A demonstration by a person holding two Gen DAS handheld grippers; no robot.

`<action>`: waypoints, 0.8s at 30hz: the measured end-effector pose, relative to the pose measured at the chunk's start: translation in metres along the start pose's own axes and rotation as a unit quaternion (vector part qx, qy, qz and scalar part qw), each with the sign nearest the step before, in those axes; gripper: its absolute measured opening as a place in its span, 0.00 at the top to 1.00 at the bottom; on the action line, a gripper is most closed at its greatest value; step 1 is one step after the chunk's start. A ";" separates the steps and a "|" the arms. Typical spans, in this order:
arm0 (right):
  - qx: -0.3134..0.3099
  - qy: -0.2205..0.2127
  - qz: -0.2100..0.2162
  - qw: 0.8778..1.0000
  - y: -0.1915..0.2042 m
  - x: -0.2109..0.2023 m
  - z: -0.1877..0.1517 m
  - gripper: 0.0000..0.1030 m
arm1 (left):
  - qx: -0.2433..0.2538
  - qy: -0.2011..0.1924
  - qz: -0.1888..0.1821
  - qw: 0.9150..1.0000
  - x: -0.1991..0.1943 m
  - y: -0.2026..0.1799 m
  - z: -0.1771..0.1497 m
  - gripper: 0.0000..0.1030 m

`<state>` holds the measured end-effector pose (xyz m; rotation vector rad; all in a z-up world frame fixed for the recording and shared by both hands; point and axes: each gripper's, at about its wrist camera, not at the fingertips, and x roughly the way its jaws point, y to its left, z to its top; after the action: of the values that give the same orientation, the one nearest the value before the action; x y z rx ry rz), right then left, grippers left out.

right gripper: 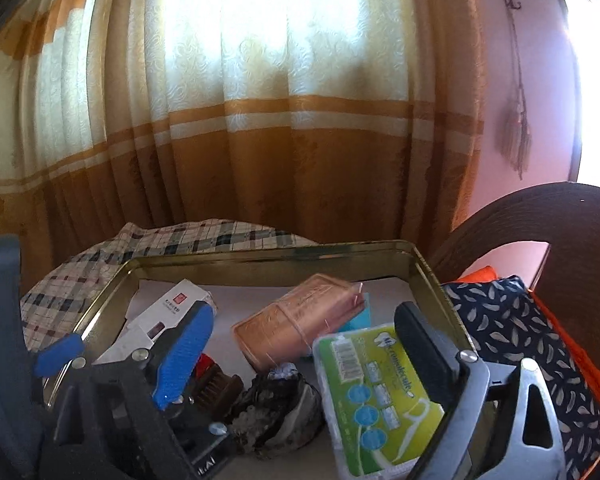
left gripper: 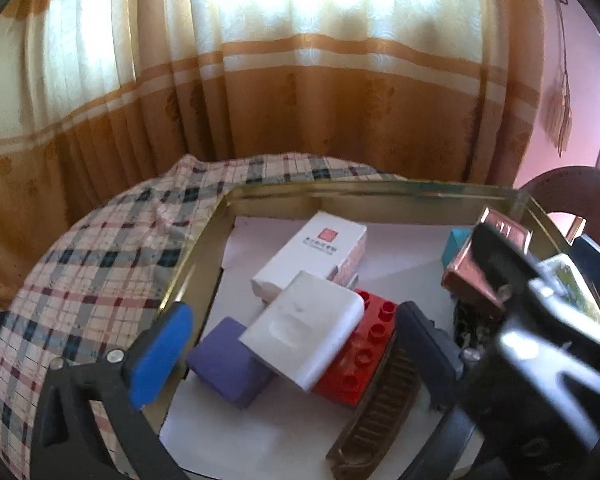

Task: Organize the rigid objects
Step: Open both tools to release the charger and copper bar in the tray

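Note:
A gold metal tray point(left gripper: 380, 190) holds several objects: a white carton point(left gripper: 312, 252), a white block point(left gripper: 304, 328), a red toy brick point(left gripper: 360, 352), a purple block point(left gripper: 228, 362), a brown comb point(left gripper: 380, 396) and a copper box point(left gripper: 472, 276). My left gripper point(left gripper: 296, 348) is open over the white block and the red brick. My right gripper point(right gripper: 300, 348) is open above the tray point(right gripper: 260, 256), over a green floss box point(right gripper: 376, 396), which leans on its right finger point(right gripper: 424, 340). The copper box point(right gripper: 300, 320) lies behind it.
A plaid cloth point(left gripper: 100, 248) covers the surface left of the tray. A dark feather-print cushion point(right gripper: 520, 328) and a brown chair back point(right gripper: 540, 216) stand on the right. Orange and cream curtains hang behind. A dark crumpled item point(right gripper: 280, 412) lies in the tray.

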<state>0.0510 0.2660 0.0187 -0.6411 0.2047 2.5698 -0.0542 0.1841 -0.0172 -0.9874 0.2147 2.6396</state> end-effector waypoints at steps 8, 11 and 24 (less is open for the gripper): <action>0.044 -0.045 -0.014 0.998 -0.017 -0.017 -0.002 0.07 | -0.008 0.026 0.000 1.000 0.008 0.001 -0.003 0.00; 0.045 -0.054 -0.016 0.997 -0.016 -0.020 -0.002 0.07 | -0.004 0.023 0.008 1.000 0.006 -0.001 -0.004 0.00; 0.078 -0.051 -0.019 0.996 -0.030 -0.019 -0.004 0.07 | 0.016 -0.035 0.027 0.999 -0.016 -0.008 -0.006 0.00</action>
<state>0.0822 0.2834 0.0232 -0.4517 0.3507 2.5120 -0.0368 0.1862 -0.0115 -0.8907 0.2698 2.7052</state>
